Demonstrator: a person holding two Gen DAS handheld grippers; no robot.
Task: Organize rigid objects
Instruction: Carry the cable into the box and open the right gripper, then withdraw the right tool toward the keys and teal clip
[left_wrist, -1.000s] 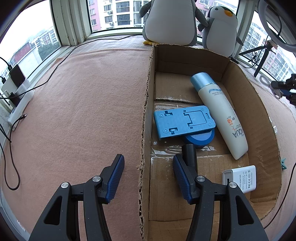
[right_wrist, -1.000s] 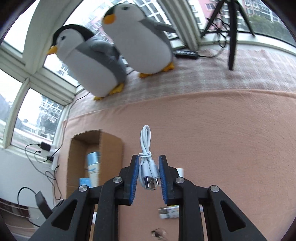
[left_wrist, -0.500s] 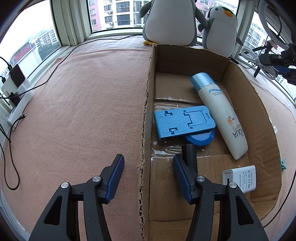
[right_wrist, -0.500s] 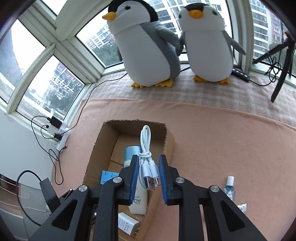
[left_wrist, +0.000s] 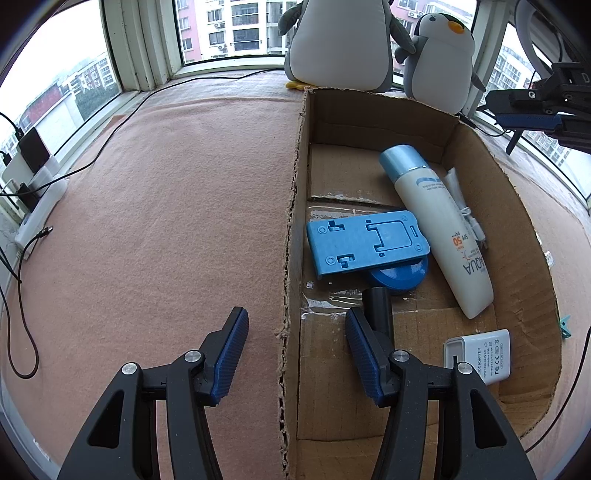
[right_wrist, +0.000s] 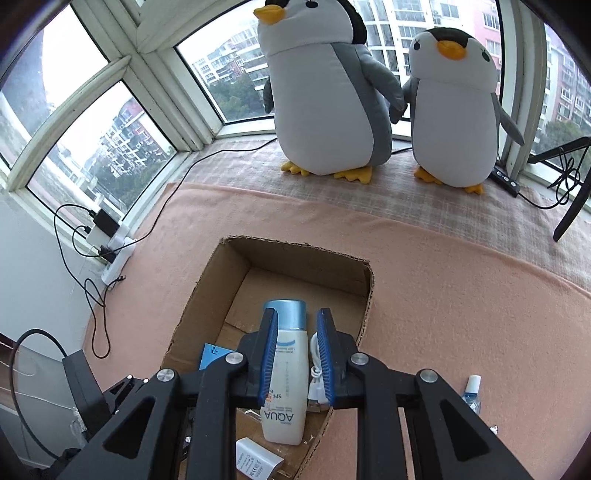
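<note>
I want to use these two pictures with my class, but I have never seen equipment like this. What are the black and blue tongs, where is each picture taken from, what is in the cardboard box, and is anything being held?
The tongs are hand-held grippers: a person holds one in each hand, and a wide-angle camera on each looks forward along its two fingers. So each picture is one gripper's own view.

In the left view, the left gripper is open and empty, straddling the near wall of the cardboard box, which sits on a pink blanket.

In the box lie a white sunscreen bottle, a blue phone stand resting on a blue round lid, a white power adapter, and a white USB cable beside the bottle.

In the right view, the right gripper hangs above the box, open. The cable lies below it, so nothing is held.

Two plush penguins stand by the window.
</note>
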